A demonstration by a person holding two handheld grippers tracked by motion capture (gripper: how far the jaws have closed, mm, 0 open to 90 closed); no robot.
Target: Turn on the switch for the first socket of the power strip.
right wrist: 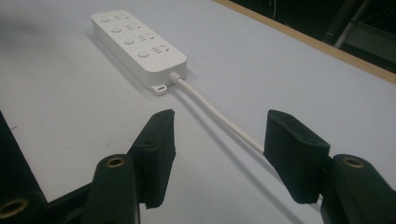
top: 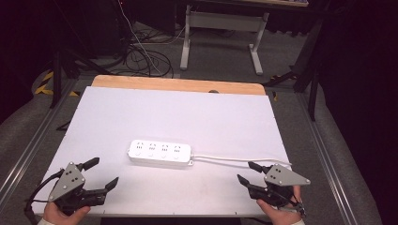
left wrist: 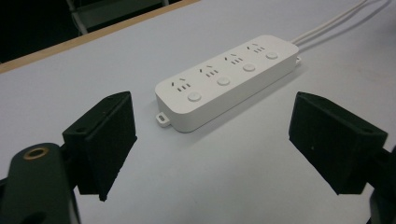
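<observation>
White power strip (top: 160,153) flat mid-table, cord (top: 234,161) trailing right. Left gripper (top: 100,173), right gripper (top: 248,171) both spread wide, empty, near edge. Risk: right jaws snagging cord, dragging strip.

white power strip (left wrist: 227,79) on table (left wrist: 261,177), hand-held gripper (left wrist: 212,144) jaws apart
</observation>
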